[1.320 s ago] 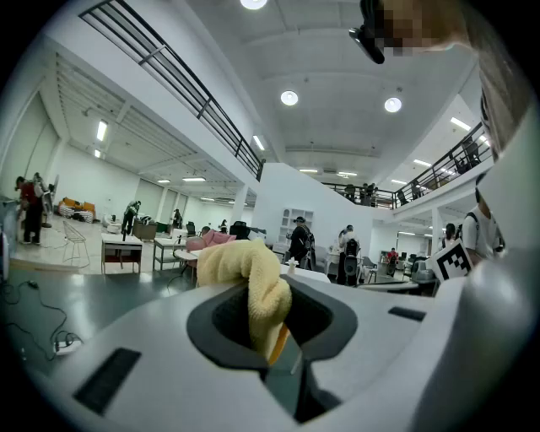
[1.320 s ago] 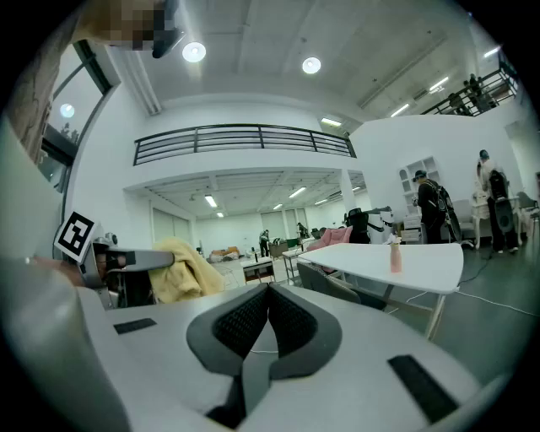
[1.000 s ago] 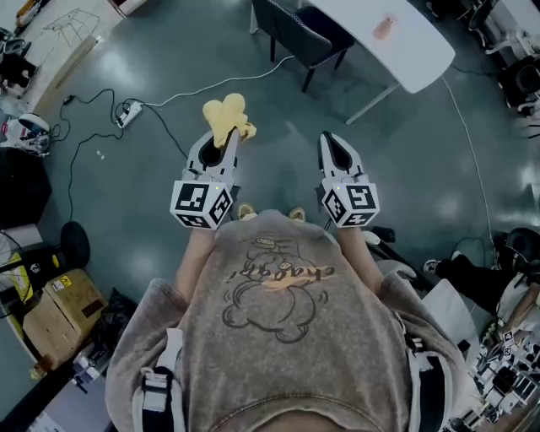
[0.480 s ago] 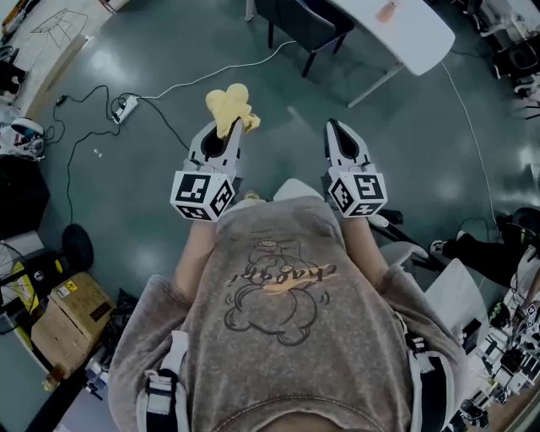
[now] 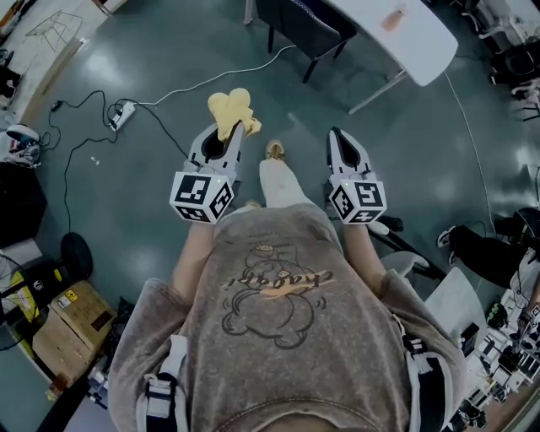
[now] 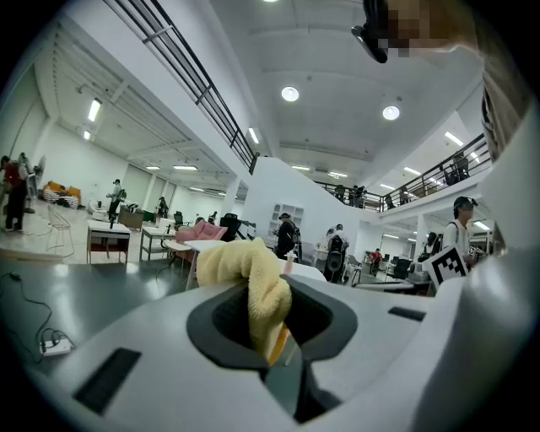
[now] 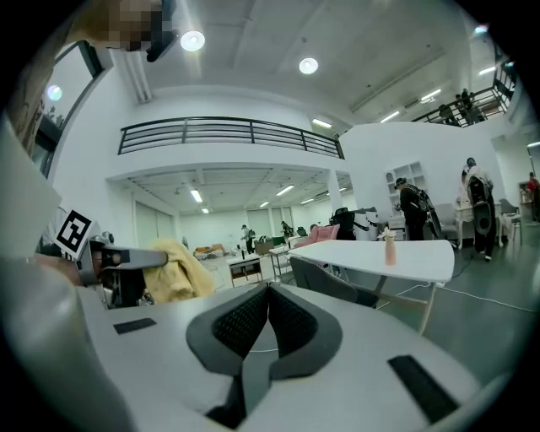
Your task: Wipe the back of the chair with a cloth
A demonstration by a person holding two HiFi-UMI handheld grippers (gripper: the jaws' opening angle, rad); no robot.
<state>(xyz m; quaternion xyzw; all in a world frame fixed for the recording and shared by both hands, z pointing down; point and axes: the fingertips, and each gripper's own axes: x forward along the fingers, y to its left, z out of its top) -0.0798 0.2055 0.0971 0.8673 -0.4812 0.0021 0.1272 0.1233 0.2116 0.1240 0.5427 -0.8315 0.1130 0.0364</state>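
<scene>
**Head view.** The cloth is pinched in the left gripper and sticks out past the jaw tips as a yellow bunch. The right gripper is held level beside it with nothing in it. The chair is seen at the top edge, well apart from both grippers, partly under the white table. A power strip and its cable lie across the floor between the person and the chair. A foot could be caught on the cable if the approach drifts left.

**Left gripper view.** The jaws are pressed on the lower end of the cloth. Its long axis runs up and forward along the jaws, and the free end is folded over to the left. Only a narrow part appears to be clamped, so the cloth could be dragged out once it is pushed against the chair back. Bunched as it is, little flat face would be offered for wiping.

**Right gripper view.** The jaws are closed on each other with nothing between them. The chair is seen ahead below the table edge, and what looks like its back is turned this way, though that cannot be settled. The table edge hangs close over the chair, so a gripper could be knocked on it during high strokes.
</scene>
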